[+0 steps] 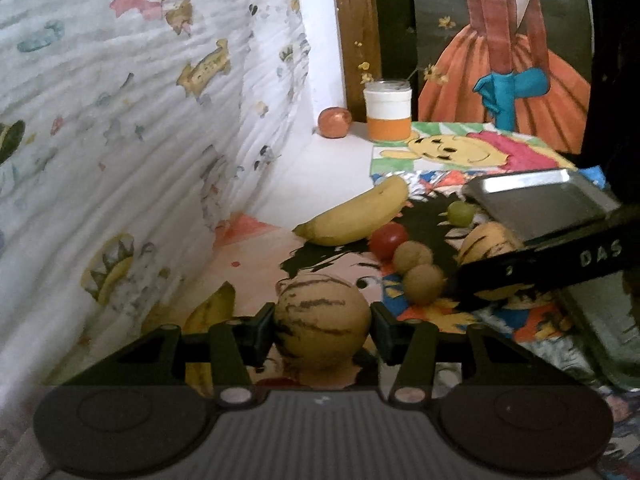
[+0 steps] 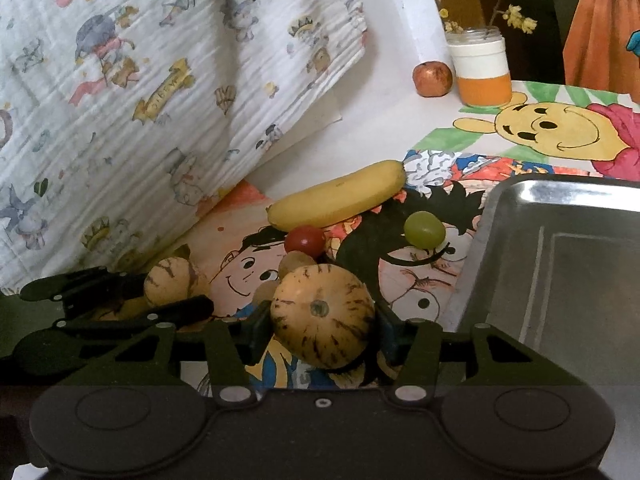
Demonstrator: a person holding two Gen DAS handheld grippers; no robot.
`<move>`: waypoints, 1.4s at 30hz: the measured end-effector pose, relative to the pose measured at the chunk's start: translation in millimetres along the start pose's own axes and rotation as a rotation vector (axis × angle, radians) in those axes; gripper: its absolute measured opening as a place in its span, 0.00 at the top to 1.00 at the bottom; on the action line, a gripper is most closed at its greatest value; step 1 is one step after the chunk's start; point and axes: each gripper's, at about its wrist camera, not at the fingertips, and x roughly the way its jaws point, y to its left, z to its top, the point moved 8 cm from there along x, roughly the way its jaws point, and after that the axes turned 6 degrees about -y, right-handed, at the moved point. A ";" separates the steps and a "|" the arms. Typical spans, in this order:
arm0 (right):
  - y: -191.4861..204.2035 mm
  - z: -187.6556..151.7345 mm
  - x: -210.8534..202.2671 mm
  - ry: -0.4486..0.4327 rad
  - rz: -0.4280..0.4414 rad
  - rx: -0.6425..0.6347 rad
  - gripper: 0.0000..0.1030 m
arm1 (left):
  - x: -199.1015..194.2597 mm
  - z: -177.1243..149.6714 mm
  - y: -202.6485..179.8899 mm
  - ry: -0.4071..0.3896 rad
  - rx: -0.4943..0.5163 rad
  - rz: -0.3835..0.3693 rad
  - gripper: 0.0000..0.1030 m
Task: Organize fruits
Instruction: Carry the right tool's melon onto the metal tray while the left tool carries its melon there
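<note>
We hold two grippers over a cartoon-print mat [image 2: 240,268], with the steel tray [image 2: 560,264] as our landmark.

Left gripper [image 1: 322,330]: its jaws are clamped on a striped yellow melon [image 1: 322,316]. The fingers [image 1: 260,330] press its two sides, and the fruit sits squarely between them, well to the left of the tray.

Right gripper [image 2: 322,320]: its jaws are clamped on a second striped melon [image 2: 322,314], stem end facing the camera. The pads meet its flanks, and the fruit sits just left of the tray's near corner.

Loose fruit, all left of the tray on the mat:
- banana [image 2: 336,196], farthest back;
- cherry tomato [image 2: 305,240], touching the banana's near edge;
- green grape [image 2: 424,229], nearest the tray wall;
- two small tan fruits [image 1: 418,270], side by side, between the tomato and the right gripper's arm.

The tray itself holds no fruit that we can see.

Beyond the tray stand a jar [image 2: 482,68] and a reddish fruit [image 2: 433,79].
</note>
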 end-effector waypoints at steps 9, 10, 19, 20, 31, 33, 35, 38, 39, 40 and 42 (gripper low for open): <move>-11.0 26.6 -49.4 -0.119 -0.023 0.014 0.47 | -13.2 23.8 -24.7 -0.066 -0.085 -0.073 0.48; -16.9 30.4 -56.2 -0.133 -0.039 0.016 0.47 | -13.0 28.3 -30.5 -0.078 -0.088 -0.082 0.48; -92.2 61.0 -90.4 -0.191 -0.200 0.038 0.47 | 18.3 72.1 -89.2 -0.127 -0.119 -0.222 0.48; -102.2 62.2 -90.9 -0.191 -0.220 0.036 0.47 | 24.1 75.8 -96.7 -0.123 -0.117 -0.242 0.48; -177.6 55.0 -73.9 -0.144 -0.332 -0.004 0.47 | 82.9 74.3 -159.9 -0.048 -0.031 -0.330 0.48; -182.5 53.1 -71.8 -0.139 -0.334 0.002 0.47 | 88.5 71.8 -166.6 -0.039 -0.015 -0.332 0.48; -186.8 50.1 -71.0 -0.133 -0.330 0.011 0.47 | 91.6 69.6 -171.4 -0.034 -0.001 -0.334 0.48; -189.4 45.8 -69.4 -0.120 -0.334 0.018 0.47 | 93.5 67.3 -176.3 -0.034 0.014 -0.337 0.50; -189.5 45.1 -68.7 -0.116 -0.334 0.023 0.47 | 92.9 66.2 -177.9 -0.036 0.023 -0.340 0.50; -189.6 44.4 -68.5 -0.113 -0.332 0.028 0.47 | 92.1 65.9 -178.3 -0.039 0.029 -0.337 0.50; -188.9 44.0 -69.4 -0.115 -0.331 0.032 0.47 | 89.7 65.1 -179.5 -0.042 0.043 -0.333 0.50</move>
